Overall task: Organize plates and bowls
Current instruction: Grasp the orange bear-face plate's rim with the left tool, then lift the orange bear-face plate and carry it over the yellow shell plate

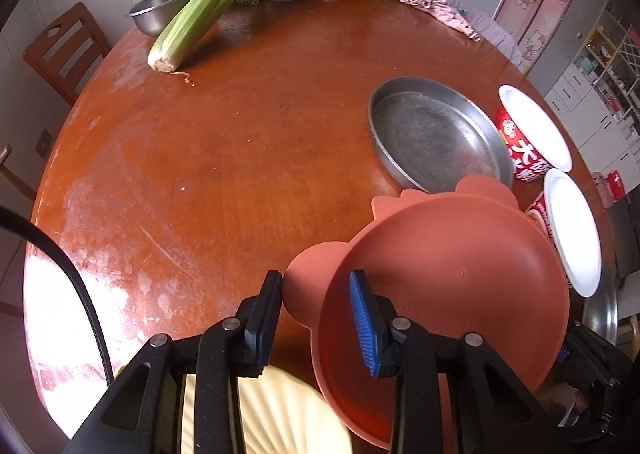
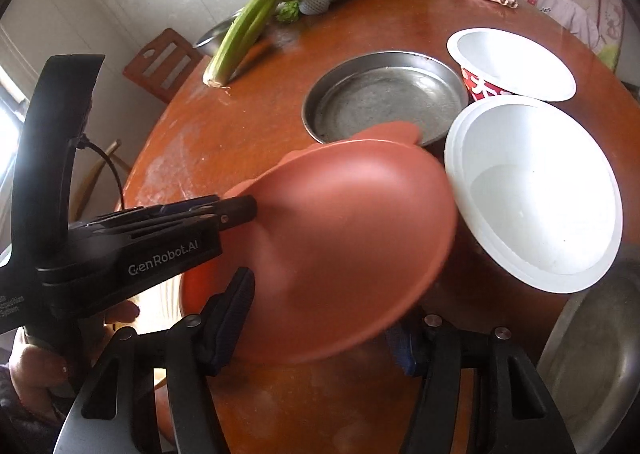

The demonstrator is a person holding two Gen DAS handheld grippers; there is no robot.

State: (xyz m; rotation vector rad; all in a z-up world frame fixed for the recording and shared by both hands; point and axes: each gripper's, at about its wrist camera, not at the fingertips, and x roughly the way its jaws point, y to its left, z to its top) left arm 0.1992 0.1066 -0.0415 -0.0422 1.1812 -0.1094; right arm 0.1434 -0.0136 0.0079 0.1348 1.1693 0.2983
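A salmon-pink silicone bowl with ear-shaped tabs hangs tilted above the round wooden table. My left gripper has one finger outside and one inside its rim and grips its edge; in the right wrist view its fingers pinch the bowl at its left tab. My right gripper is open, its fingers either side of the bowl's near rim, apart from it. A flat steel pan lies behind the bowl. A cream ribbed plate lies under my left gripper.
Two red-and-white paper bowls stand right of the pan. A steel basin rim shows at the right edge. Celery bunches, a steel bowl and a pink cloth lie at the far side. A wooden chair stands at left.
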